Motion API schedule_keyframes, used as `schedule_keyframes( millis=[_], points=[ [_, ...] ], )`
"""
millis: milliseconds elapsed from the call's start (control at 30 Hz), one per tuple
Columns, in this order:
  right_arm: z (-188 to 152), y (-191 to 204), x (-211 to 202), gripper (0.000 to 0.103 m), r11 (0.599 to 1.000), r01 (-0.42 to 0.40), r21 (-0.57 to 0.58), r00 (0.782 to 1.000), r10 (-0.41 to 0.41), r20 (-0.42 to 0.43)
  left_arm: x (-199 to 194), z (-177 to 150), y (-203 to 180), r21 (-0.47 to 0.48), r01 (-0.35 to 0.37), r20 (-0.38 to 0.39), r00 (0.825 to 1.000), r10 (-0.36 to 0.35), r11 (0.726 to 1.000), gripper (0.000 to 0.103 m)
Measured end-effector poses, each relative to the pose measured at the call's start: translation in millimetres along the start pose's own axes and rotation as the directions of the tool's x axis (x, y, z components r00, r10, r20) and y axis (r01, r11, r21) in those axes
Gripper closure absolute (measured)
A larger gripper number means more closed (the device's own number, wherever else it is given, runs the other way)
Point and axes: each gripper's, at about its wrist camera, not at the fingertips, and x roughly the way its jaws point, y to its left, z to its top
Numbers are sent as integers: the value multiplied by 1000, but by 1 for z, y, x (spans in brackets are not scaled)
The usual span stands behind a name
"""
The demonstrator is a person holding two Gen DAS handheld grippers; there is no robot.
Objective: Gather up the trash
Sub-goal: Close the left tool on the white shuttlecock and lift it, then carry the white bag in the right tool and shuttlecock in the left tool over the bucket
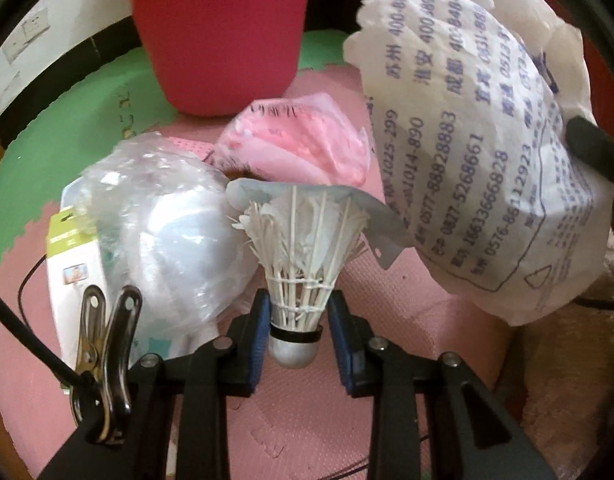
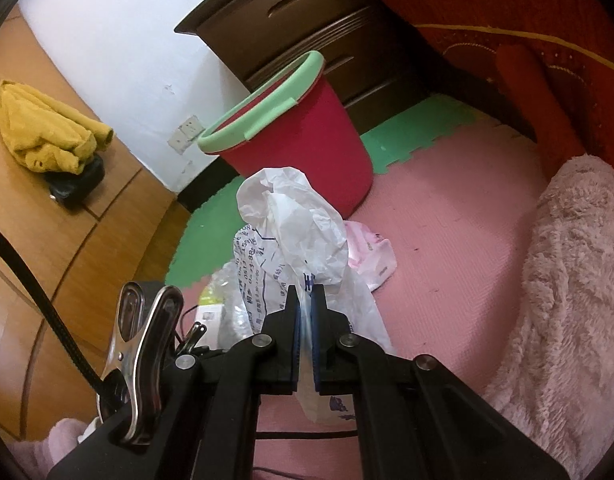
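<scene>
Two pieces of trash are held: a shuttlecock (image 1: pixel 295 280) is clamped in the left gripper (image 1: pixel 297 320), a white plastic bag (image 2: pixel 303 240) in the right gripper (image 2: pixel 306 300), near the red bin (image 2: pixel 303 140).

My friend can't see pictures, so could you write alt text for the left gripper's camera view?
A left gripper holds a white feathered shuttlecock by its base, feathers pointing away, above a pink foam mat. Behind it lie a clear plastic wrapper and a pink plastic bag, with a red bin beyond. At right hangs a white printed plastic bag.
</scene>
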Motion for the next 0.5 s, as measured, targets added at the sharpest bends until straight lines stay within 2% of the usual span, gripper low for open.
schedule_keyframes(
  millis=[233,500],
  points=[
    [8,15,-18,98,999,-40,2,999,40,34,-37,-1,15,-40,5,72,997,-2,999,73],
    [26,44,-34,98,998,-30,-63,997,35,75,-80,17,34,-116,38,160,987,-19,992,73]
  ],
)
